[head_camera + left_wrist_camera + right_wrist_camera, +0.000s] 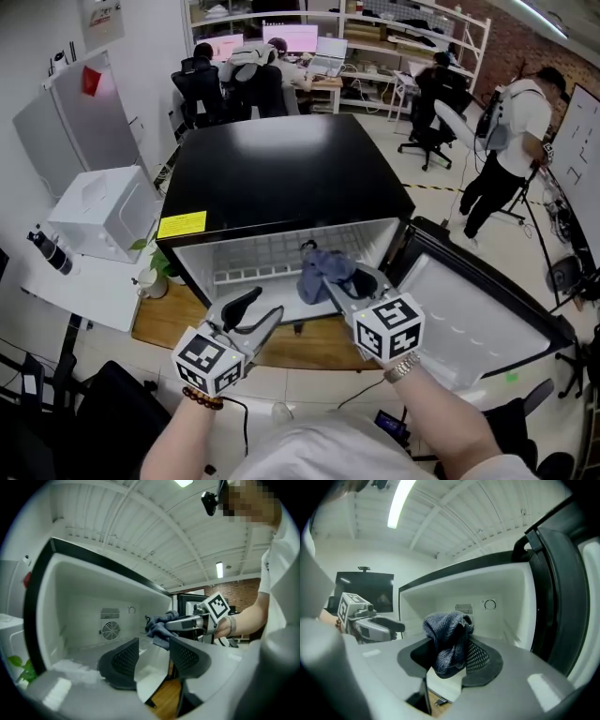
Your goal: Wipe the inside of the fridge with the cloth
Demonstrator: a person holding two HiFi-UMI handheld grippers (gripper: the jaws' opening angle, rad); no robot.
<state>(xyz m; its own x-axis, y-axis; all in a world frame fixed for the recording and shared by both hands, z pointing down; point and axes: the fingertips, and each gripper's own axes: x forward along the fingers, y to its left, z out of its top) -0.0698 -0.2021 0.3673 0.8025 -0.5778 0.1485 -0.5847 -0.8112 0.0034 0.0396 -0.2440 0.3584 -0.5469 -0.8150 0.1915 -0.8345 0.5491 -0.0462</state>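
Right gripper (451, 660) jaws clamped on the bunched blue cloth (447, 637), left gripper (154, 657) jaws apart and empty, both at the open fridge (281, 169) mouth; cloth touches no inner wall, so wiping judged not yet started.

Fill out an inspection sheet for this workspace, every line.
Surface: black fridge on a wooden board, door swung open, white inside with a wire shelf.
Job's things: blue-grey cloth, bunched, at the fridge's opening.
Clutter: yellow label on the fridge top; white box and a plant beside the fridge.
Grippers: right gripper shut on the cloth; left gripper open, nothing between its jaws.
Cables: black cable on the floor.
Surroundings: desks with monitors, seated people, one person standing.
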